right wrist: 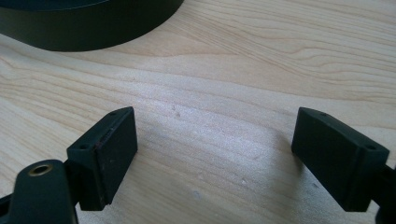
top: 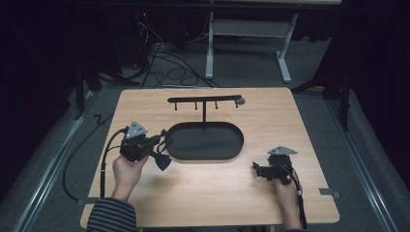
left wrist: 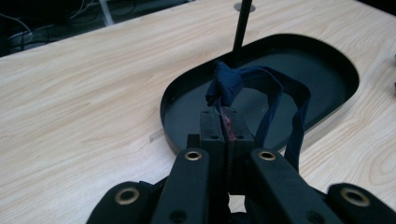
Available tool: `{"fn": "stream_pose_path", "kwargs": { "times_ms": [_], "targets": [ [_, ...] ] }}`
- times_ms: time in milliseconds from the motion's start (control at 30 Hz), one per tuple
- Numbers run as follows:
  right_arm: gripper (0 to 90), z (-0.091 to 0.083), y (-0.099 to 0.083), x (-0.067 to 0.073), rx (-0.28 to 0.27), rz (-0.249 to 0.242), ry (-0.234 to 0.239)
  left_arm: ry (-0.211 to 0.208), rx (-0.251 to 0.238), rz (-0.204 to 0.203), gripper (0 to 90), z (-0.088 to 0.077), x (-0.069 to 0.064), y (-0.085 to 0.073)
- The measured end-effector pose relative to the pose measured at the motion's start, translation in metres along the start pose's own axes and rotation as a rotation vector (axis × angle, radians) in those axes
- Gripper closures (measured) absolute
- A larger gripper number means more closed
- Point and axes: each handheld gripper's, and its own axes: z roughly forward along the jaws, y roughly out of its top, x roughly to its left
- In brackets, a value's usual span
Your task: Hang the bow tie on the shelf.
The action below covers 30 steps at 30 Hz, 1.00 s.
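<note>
My left gripper is held over the table just left of the black oval tray. Its jaws are shut on a dark blue fabric strap. In the left gripper view the knotted end of the strap bunches above the fingertips and a loop hangs over the tray's rim. From the high view a blue piece dangles below this gripper. My right gripper rests low at the tray's right front corner. It stands open over bare wood with nothing between its pads.
A black T-shaped rack with small hooks rises from the tray's far side; its pole stands behind the strap. The tray wall lies just ahead of the right gripper. Cables and a white frame are on the floor beyond the table.
</note>
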Motion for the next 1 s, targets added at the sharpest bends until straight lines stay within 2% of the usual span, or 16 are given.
{"fn": "stream_pose_path", "kwargs": {
  "times_ms": [200,400,633,1000],
  "targets": [
    [15.4,0.0,0.0,0.0,0.0,0.0,0.0,-0.008,0.011,0.009,88.5,0.001,-0.001,0.007],
    [15.4,0.0,0.0,0.0,-0.001,-0.002,0.0,-0.004,0.001,0.024,88.5,-0.001,-0.002,0.016],
    [15.4,0.0,0.0,0.0,0.0,0.0,0.0,-0.013,-0.005,0.039,88.6,0.004,-0.008,0.027],
    [15.4,0.0,0.0,0.0,-0.001,0.002,0.0,-0.02,-0.051,0.024,88.7,0.007,-0.009,0.04]
  ]
}}
